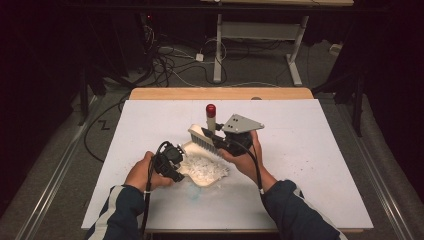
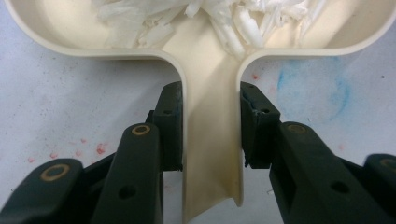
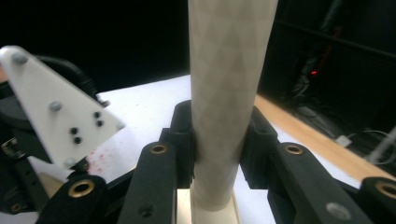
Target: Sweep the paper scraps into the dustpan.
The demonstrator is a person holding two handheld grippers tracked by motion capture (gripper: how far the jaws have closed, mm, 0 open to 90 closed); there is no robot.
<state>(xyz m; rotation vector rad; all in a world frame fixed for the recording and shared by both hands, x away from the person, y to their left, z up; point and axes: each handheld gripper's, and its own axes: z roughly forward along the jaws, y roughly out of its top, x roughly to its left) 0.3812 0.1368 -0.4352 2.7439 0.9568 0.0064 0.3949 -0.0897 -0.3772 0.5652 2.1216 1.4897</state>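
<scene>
A cream dustpan (image 1: 196, 176) lies on the white table sheet with a heap of white paper scraps (image 1: 205, 167) in it. My left gripper (image 1: 176, 172) is shut on the dustpan's handle (image 2: 210, 140), its pads pressing both sides, and the scraps (image 2: 233, 23) lie just beyond in the pan. Above the pan's far edge, my right gripper (image 1: 220, 145) is shut on a brush (image 1: 202, 140) with grey bristles and a red-tipped handle end (image 1: 211, 110). The cream handle (image 3: 229, 70) rises between the right gripper's (image 3: 222, 140) jaws.
The white sheet (image 1: 310, 165) covers a wooden table, whose far edge (image 1: 220, 93) shows. Faint red and blue stains (image 2: 308, 88) mark the sheet near the pan. Cables and a desk frame (image 1: 295, 60) stand on the floor behind. The other gripper's pale plate (image 3: 56, 107) is close by.
</scene>
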